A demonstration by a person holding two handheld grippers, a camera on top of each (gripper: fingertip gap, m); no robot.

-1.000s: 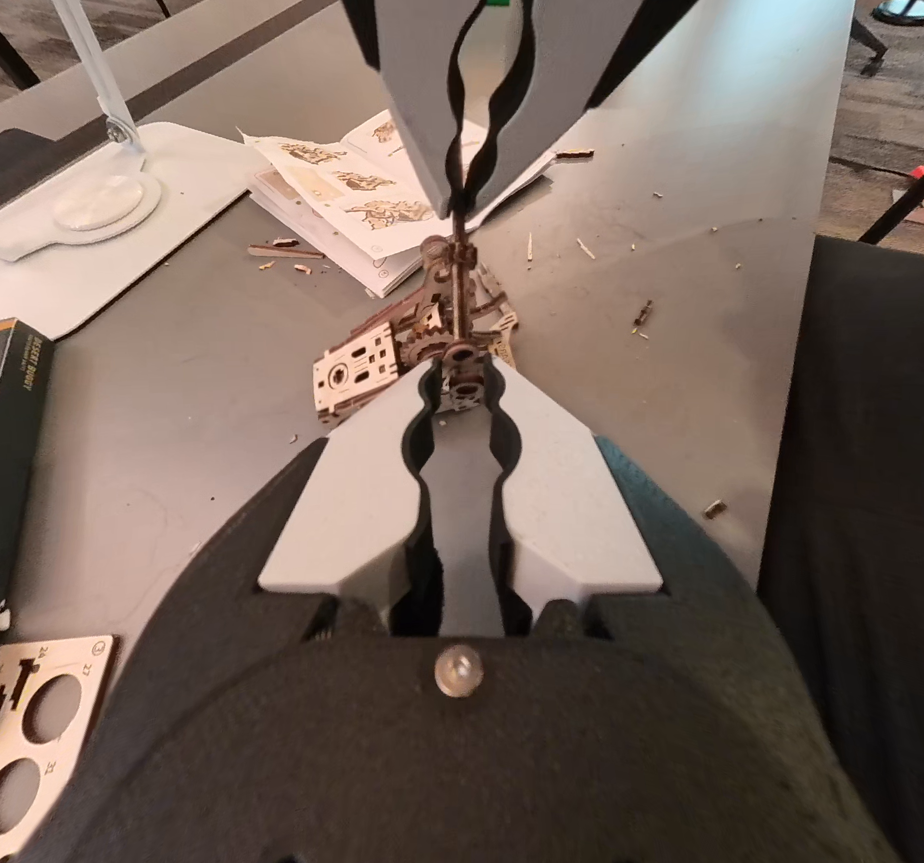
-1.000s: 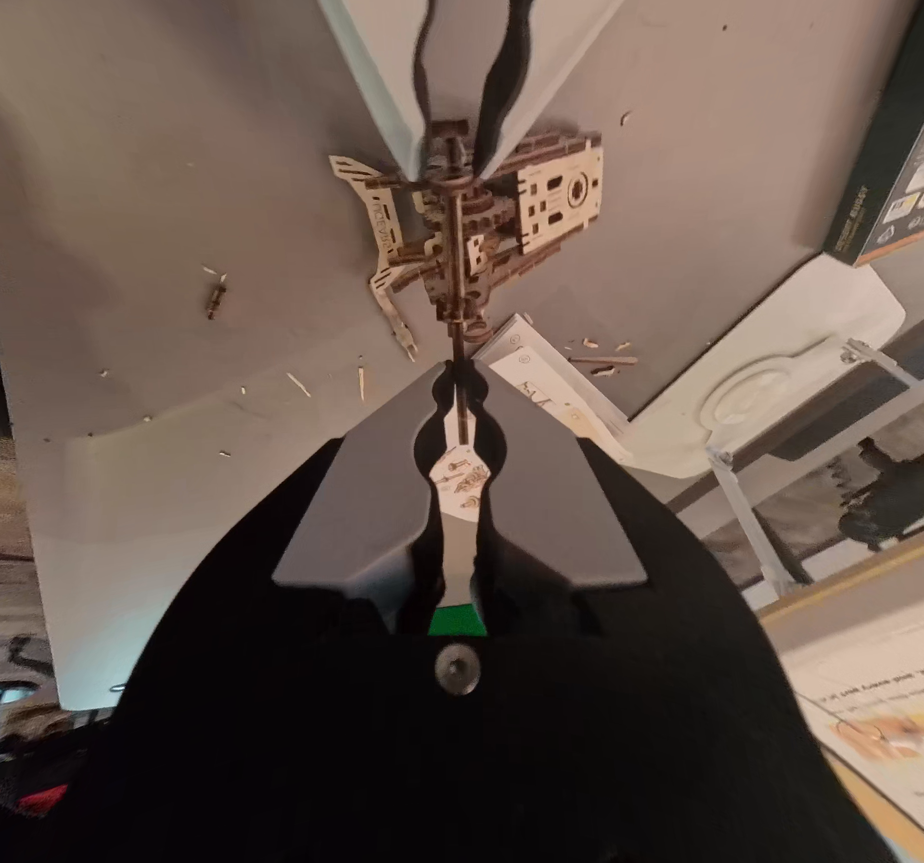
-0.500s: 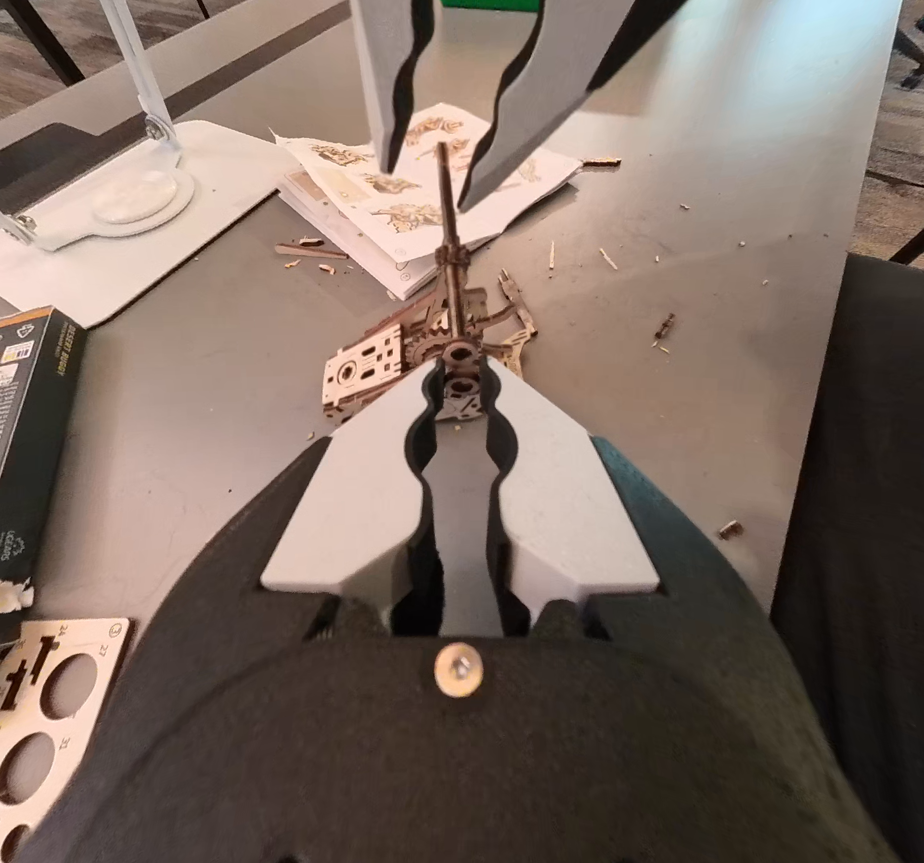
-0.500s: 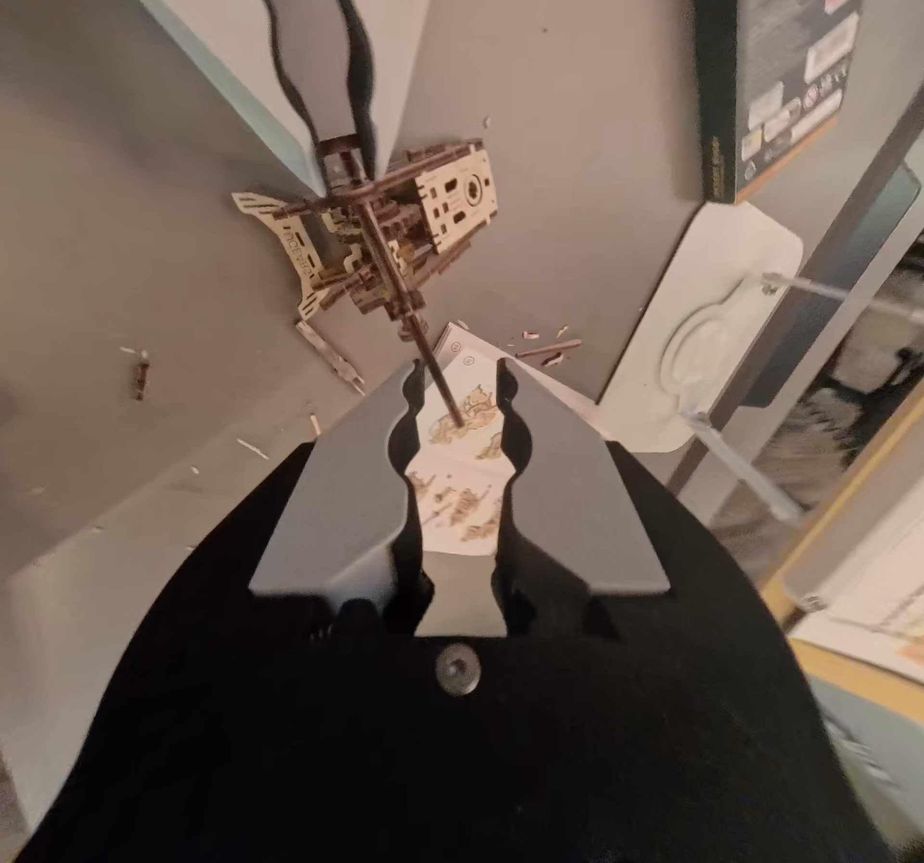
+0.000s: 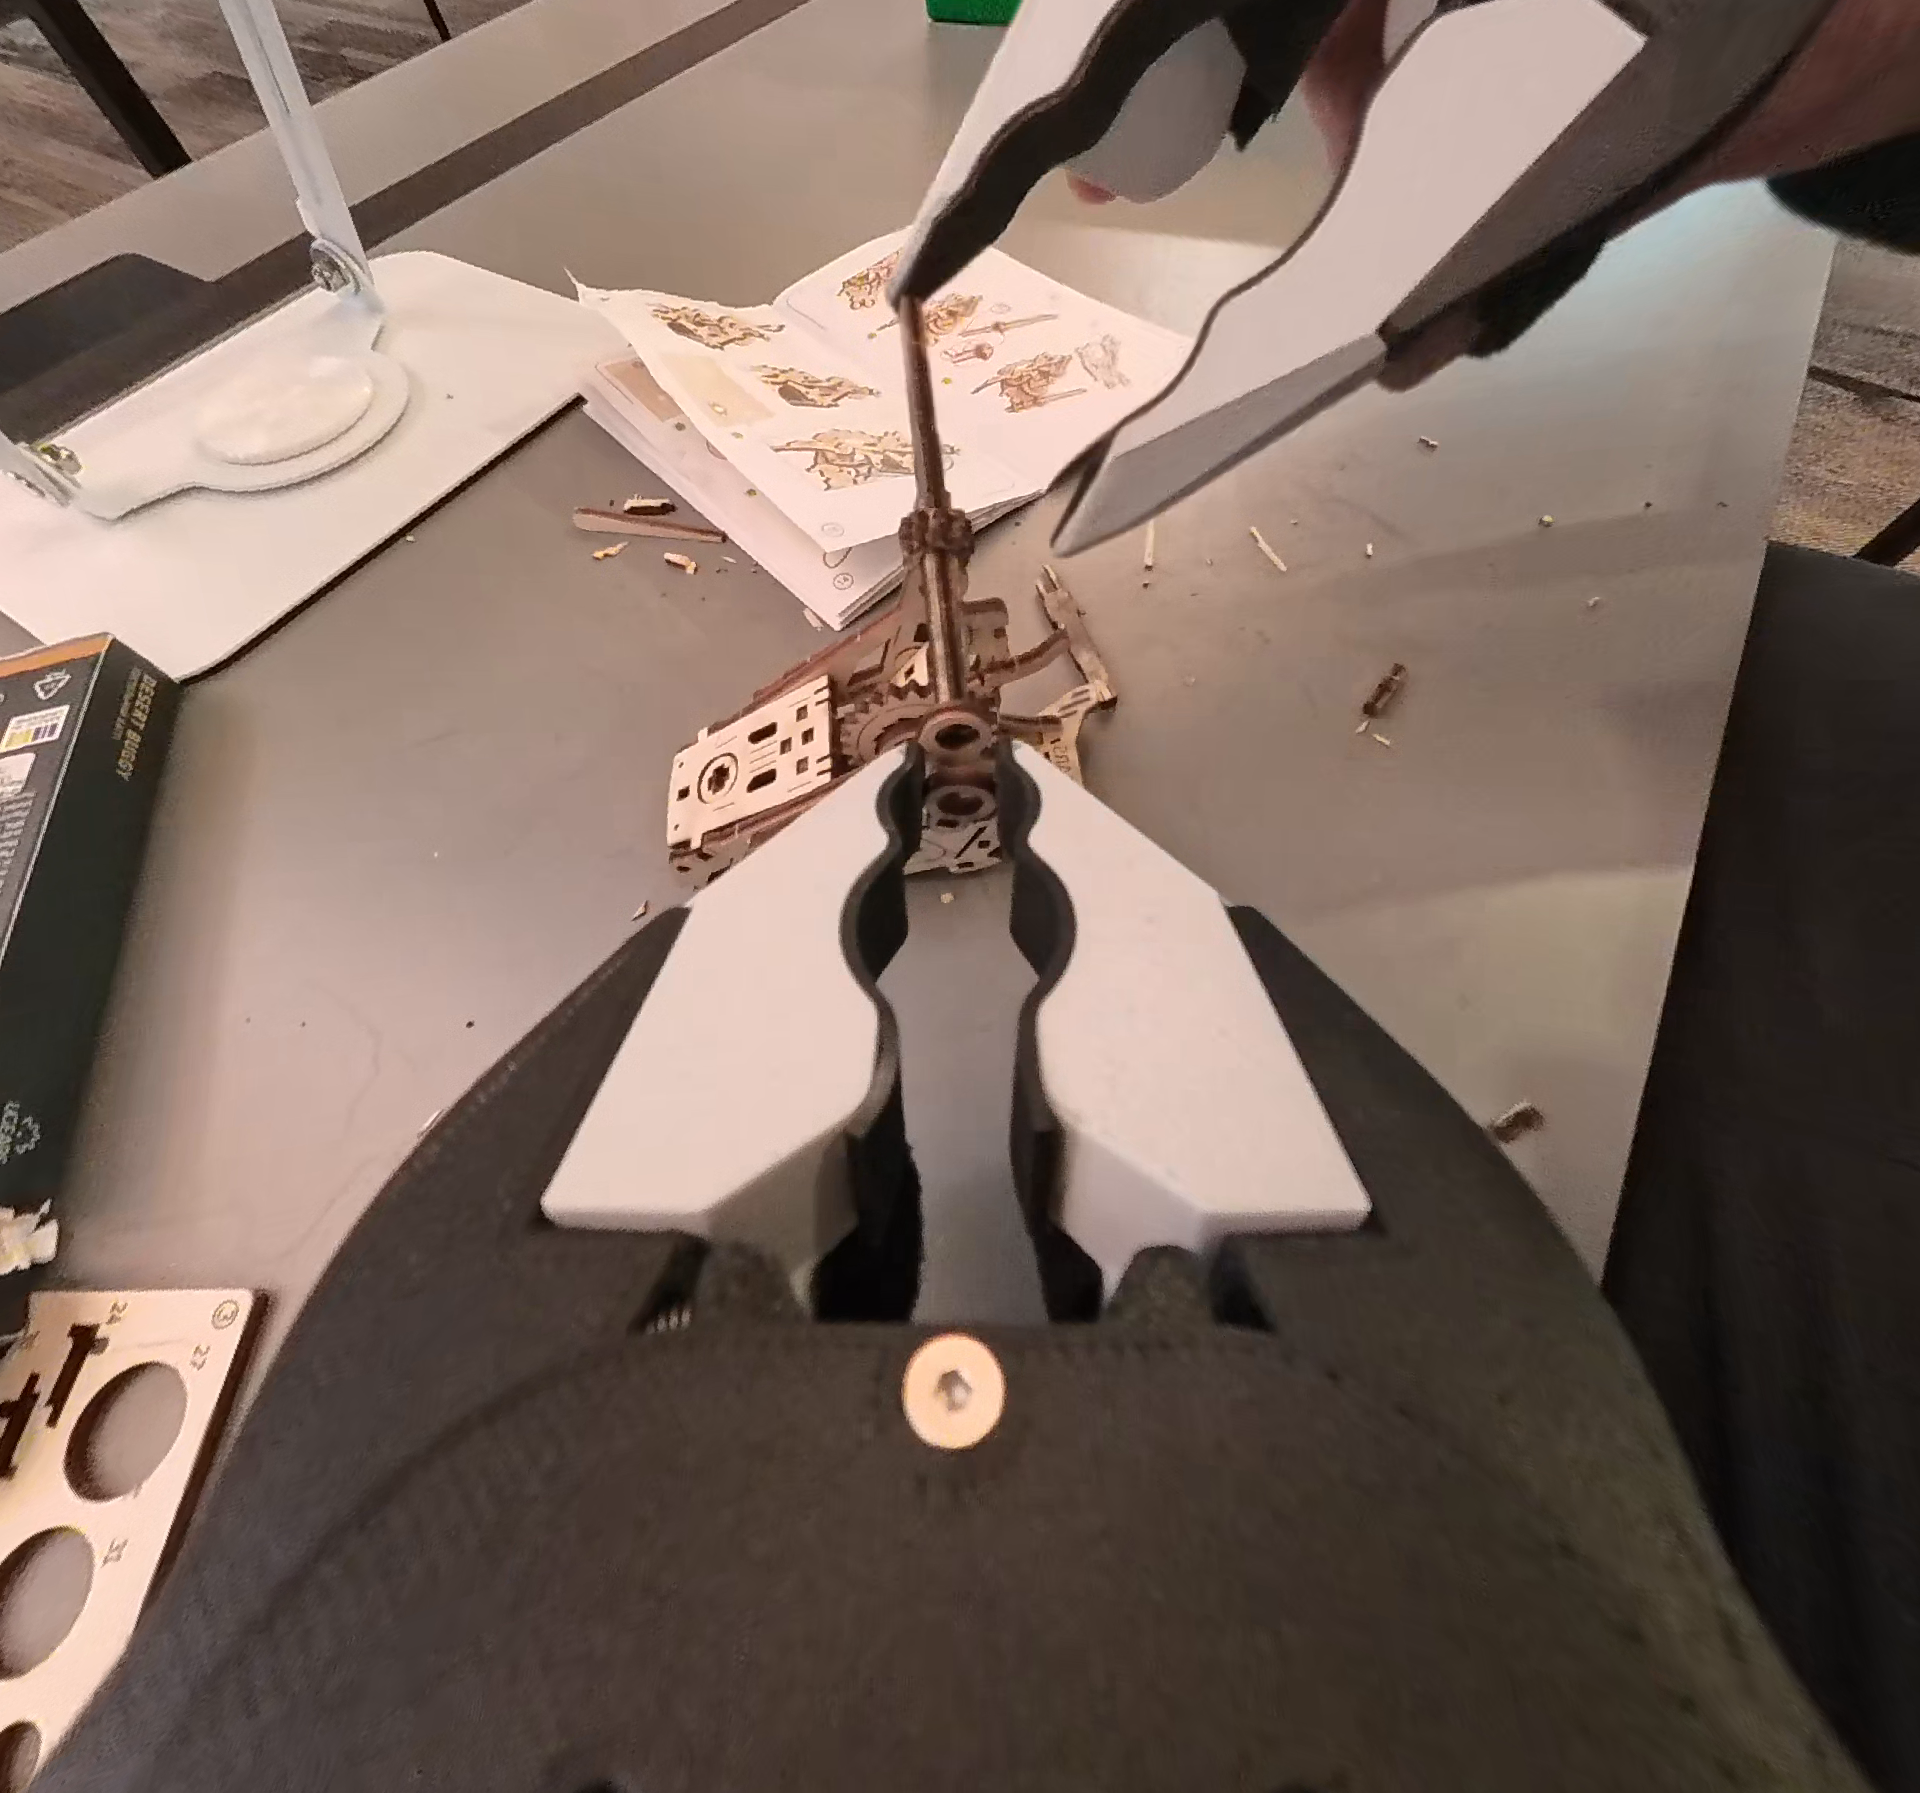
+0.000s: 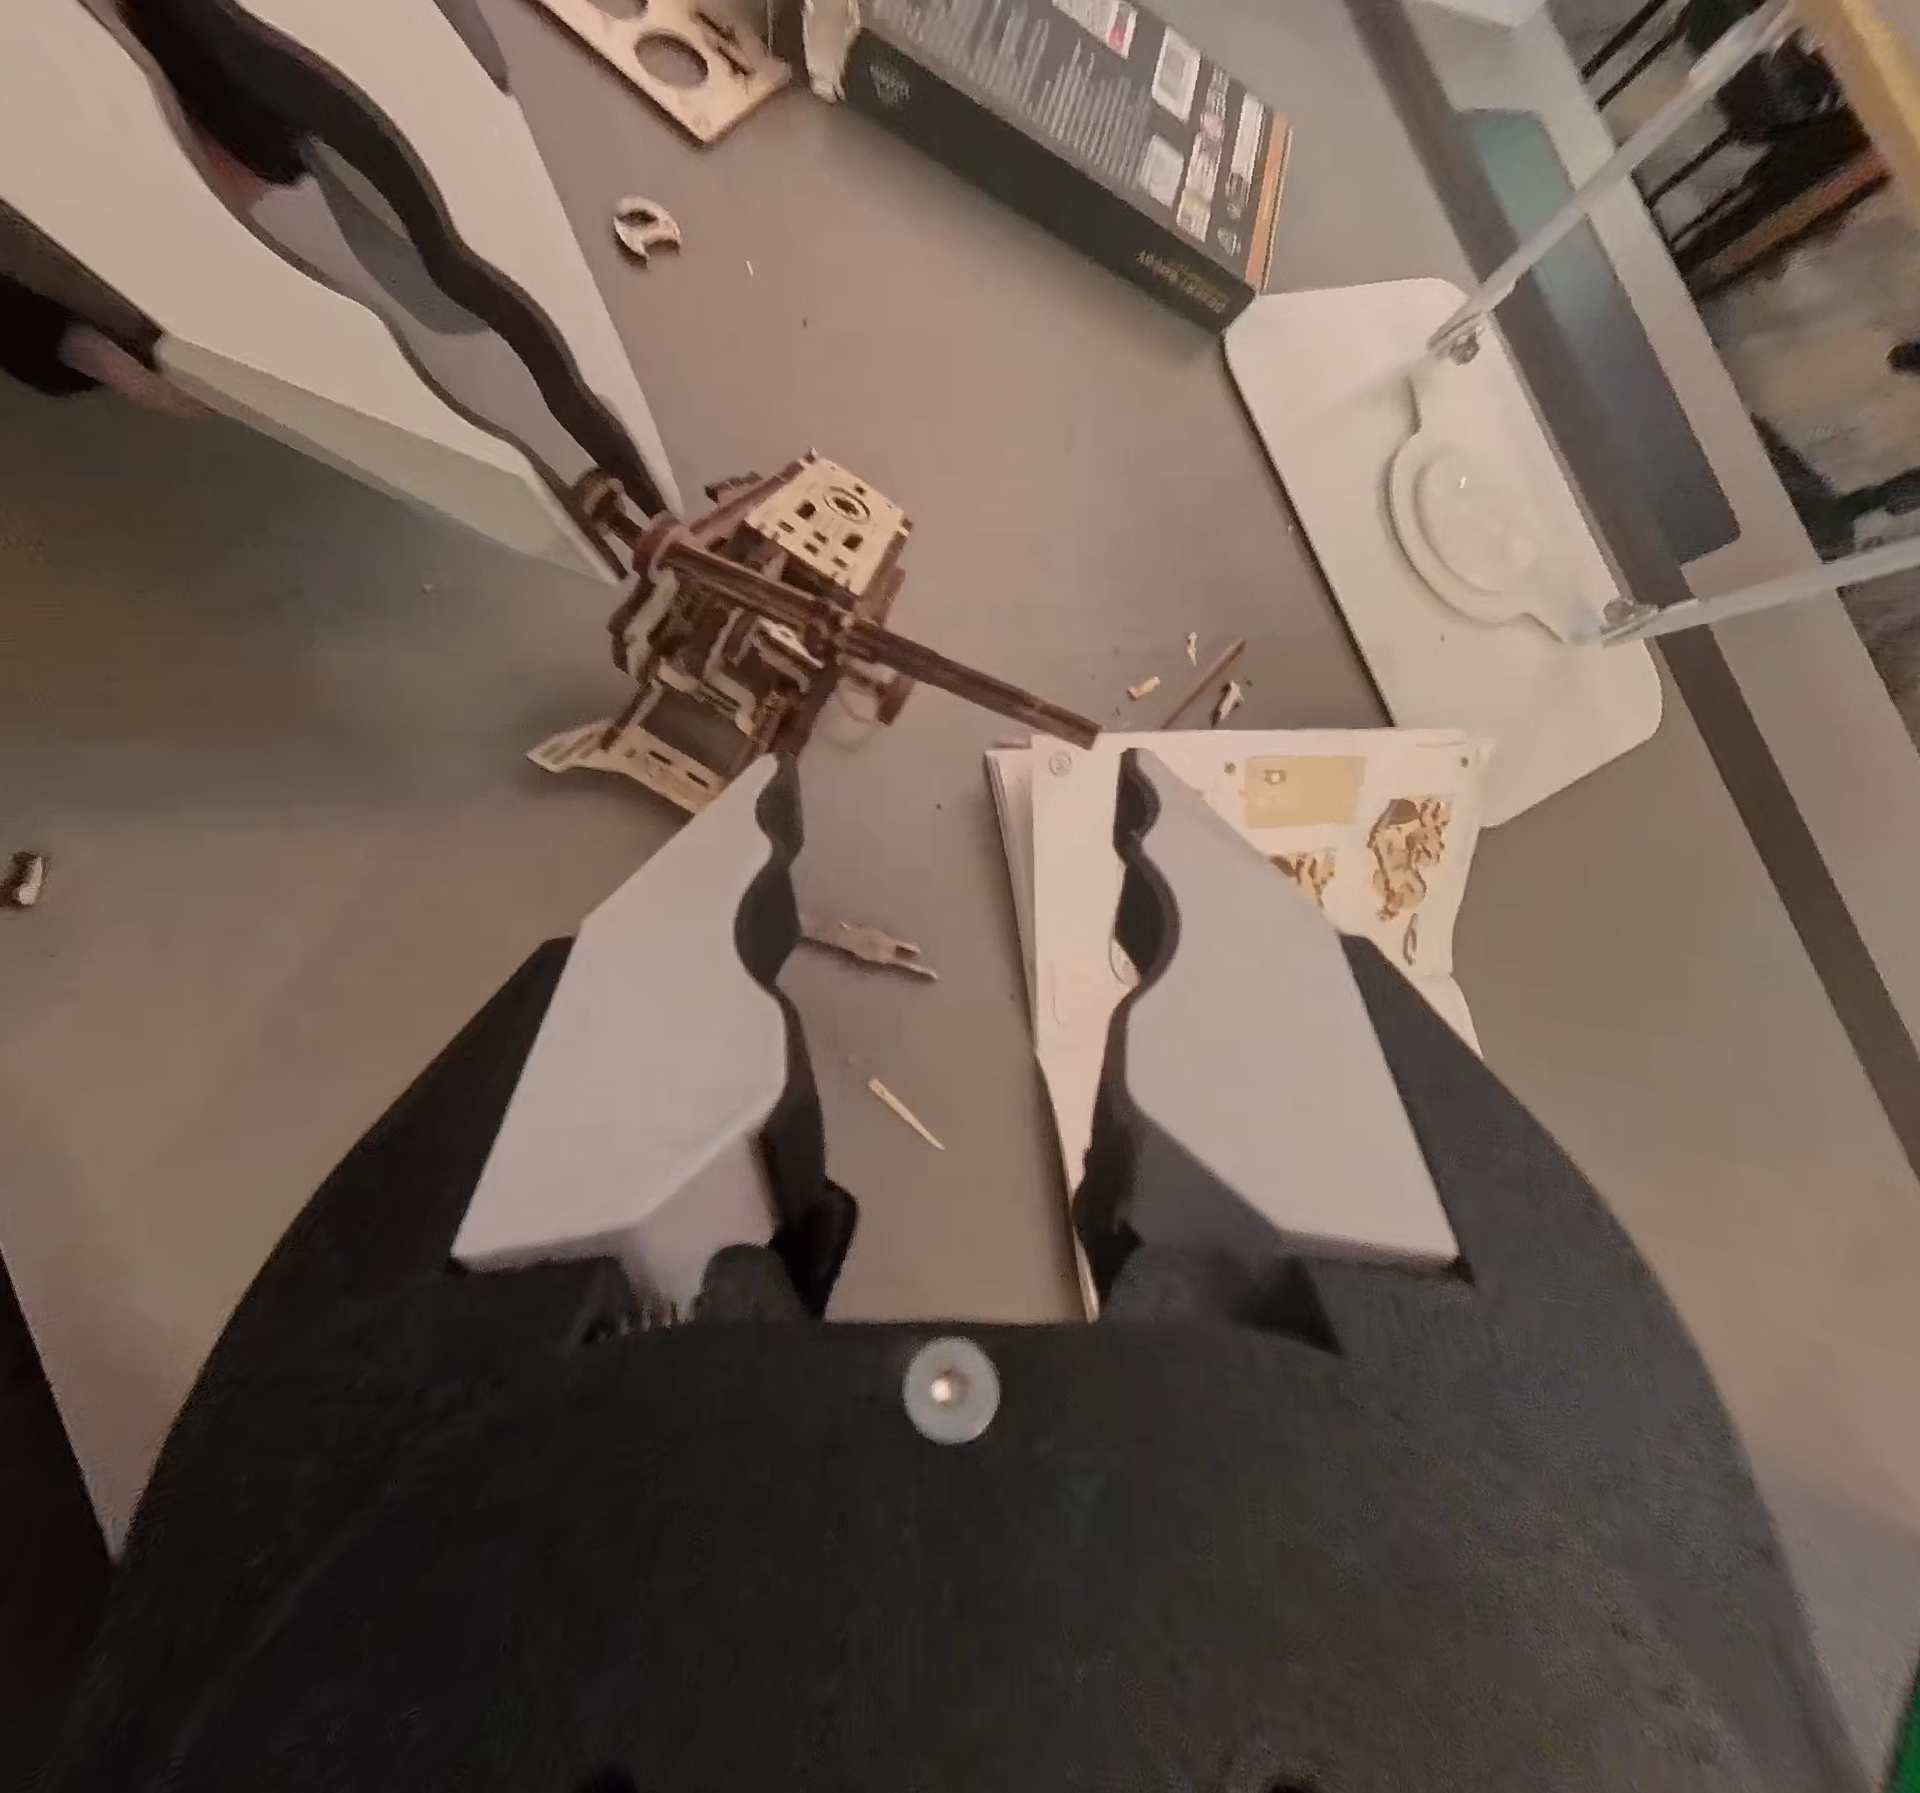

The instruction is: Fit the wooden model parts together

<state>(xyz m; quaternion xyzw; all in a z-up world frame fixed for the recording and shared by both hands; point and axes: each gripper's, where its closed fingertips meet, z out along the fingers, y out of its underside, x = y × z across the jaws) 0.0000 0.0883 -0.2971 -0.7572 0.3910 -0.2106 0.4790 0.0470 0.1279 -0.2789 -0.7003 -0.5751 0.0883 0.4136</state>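
The wooden model rests on the grey table, with a thin dark axle rod sticking out of it. My left gripper is shut on the model's ringed hub. The right wrist view shows the same: left fingers clamped on the model. My right gripper is open and empty, its tips just short of the rod's free end. It also shows in the left wrist view, jaws wide apart beside the rod's end.
An open instruction booklet lies behind the model. A white lamp base and a black box are on the left. A punched wooden sheet lies near me. A loose wooden piece and splinters litter the table. It is some 7 cm from my right tips to the loose wooden piece. The left camera catches it too, in the left wrist view.
My right gripper was shut on the rod's end, then opened, let go of it and swung aside. My left gripper kept its hold on the model.
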